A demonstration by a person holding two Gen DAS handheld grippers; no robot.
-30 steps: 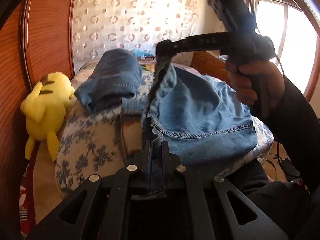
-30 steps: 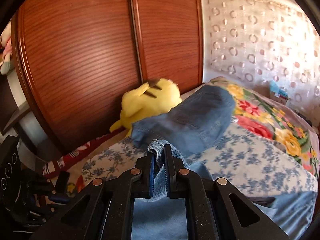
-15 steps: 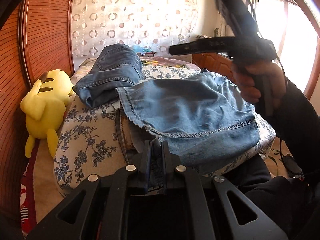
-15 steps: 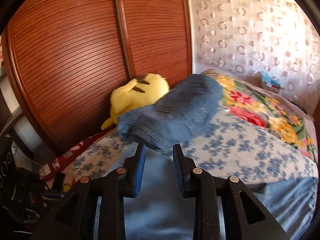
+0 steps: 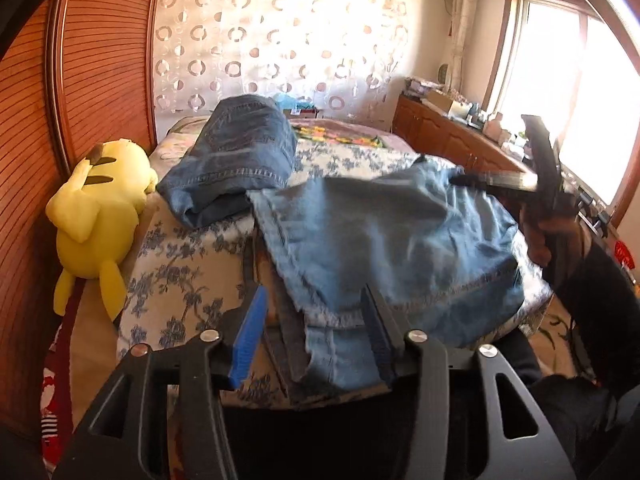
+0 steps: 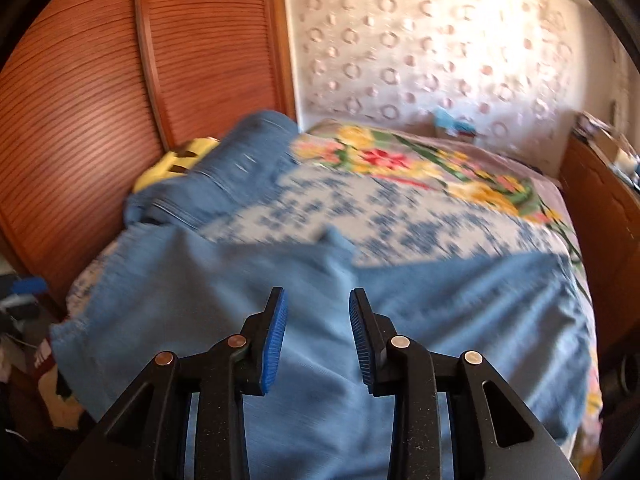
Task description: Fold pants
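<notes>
Two pairs of jeans lay on the bed (image 5: 176, 280): a dark folded pair (image 5: 240, 160) beside one yellow plush toy (image 5: 96, 216), and the light pants (image 5: 384, 240) spread nearer the bed's foot. The left gripper (image 5: 316, 312) had just been opening, its fingers parted around the pants' near hem without pressing it. The right gripper (image 6: 318, 320) had just been opening, fingers apart above the pants, holding nothing.

No writing, label, brand or number can be read in either view. The patterns on the bedspread (image 5: 180, 248) and on the curtain (image 5: 280, 40) are flowers and rings, not letters, and the small things on the cabinet by the window are too blurred to make out
</notes>
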